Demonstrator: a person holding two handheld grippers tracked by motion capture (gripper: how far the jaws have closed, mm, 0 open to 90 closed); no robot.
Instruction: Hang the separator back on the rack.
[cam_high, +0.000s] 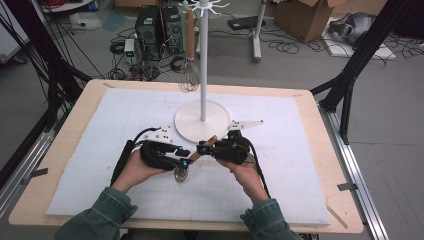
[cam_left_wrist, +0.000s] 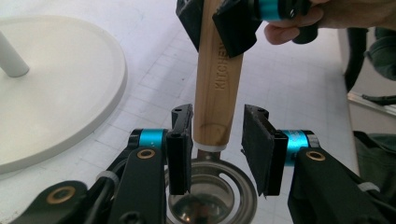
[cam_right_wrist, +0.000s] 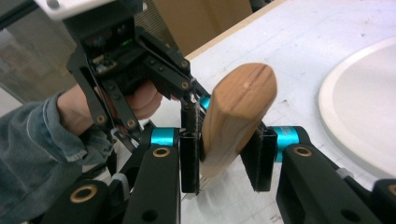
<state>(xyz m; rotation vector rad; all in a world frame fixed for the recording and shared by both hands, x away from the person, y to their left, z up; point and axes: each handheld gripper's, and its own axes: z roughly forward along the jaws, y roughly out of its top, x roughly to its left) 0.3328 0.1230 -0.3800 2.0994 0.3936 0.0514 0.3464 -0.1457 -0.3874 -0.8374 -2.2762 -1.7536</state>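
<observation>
A utensil with a wooden handle (cam_high: 206, 146) and a round metal head (cam_high: 181, 174) is held just above the white mat, in front of the stand. My right gripper (cam_high: 204, 148) is shut on the upper part of the handle (cam_right_wrist: 240, 102); in the right gripper view (cam_right_wrist: 225, 136) both pads press its sides. My left gripper (cam_high: 186, 159) stands open around the lower end of the handle (cam_left_wrist: 217, 84), just above the metal head (cam_left_wrist: 210, 198). In the left gripper view (cam_left_wrist: 218, 115) a gap shows between the right-hand pad (cam_left_wrist: 258, 144) and the wood.
A white stand with a round base (cam_high: 186, 131) and a tall pole (cam_high: 203, 75) rises just behind the grippers. A whisk (cam_high: 189, 80) hangs from its top. The white mat (cam_high: 300, 165) covers most of the wooden table (cam_high: 340, 200). Computers and boxes lie on the floor beyond.
</observation>
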